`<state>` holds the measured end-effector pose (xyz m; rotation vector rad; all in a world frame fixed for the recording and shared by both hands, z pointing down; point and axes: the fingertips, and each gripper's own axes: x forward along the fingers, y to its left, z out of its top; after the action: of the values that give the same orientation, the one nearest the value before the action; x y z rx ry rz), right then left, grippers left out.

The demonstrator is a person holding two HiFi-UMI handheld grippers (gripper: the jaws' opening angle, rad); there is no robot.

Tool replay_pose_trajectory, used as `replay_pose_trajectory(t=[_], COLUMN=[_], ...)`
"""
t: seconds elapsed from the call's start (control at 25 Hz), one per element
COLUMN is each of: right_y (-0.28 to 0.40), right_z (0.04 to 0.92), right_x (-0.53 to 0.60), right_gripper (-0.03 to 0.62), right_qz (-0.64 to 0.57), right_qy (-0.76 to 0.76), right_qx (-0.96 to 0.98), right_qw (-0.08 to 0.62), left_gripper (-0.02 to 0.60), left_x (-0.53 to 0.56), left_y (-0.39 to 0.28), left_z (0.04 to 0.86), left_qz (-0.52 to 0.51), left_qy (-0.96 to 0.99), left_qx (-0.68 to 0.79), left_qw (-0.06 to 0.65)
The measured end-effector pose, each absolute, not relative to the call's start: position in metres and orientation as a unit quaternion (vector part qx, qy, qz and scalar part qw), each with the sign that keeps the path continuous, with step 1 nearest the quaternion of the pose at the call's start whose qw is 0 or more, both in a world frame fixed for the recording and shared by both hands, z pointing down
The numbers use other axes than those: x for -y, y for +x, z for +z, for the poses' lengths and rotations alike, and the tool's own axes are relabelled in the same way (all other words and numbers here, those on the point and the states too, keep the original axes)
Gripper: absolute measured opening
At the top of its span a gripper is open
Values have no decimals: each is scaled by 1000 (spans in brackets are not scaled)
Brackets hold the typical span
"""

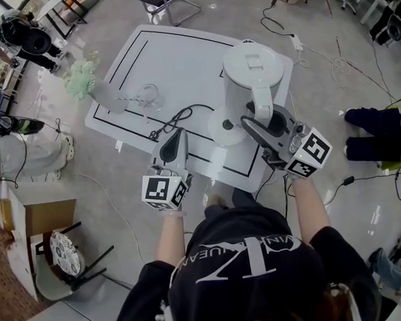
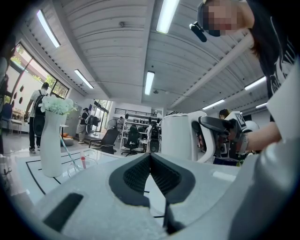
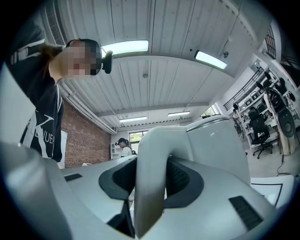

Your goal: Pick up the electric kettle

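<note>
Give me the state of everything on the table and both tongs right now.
Electric kettle: lid closed, held off its base.
Base: on the table, connector bare.
Right tongs: shut on the kettle handle.
Left tongs: shut, empty.
Vase: upright, holding flowers.

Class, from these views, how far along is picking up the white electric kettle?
Done: the right gripper is closed on the curved handle of the white electric kettle. In hand: the lift; the round white base shows beside the kettle, but whether they have parted I cannot tell. Left: raising it plainly clear of the white table. The left gripper is shut and empty.
</note>
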<state>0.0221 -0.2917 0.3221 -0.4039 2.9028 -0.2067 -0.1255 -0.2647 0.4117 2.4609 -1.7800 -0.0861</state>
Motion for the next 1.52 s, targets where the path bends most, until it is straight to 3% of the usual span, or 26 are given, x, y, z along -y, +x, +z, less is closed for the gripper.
replay_pose_trajectory(t=[1.52], right_y=[117], right_z=[329], right_x=[299], right_gripper=[140], right_qz=[-50], right_qy=[-286], right_qx=[-952], right_qw=[93], left_gripper=[3], left_x=[290], left_y=[-104], left_z=[398], left_qz=[-36], left_qy=[832], left_qx=[552], left_qw=[46])
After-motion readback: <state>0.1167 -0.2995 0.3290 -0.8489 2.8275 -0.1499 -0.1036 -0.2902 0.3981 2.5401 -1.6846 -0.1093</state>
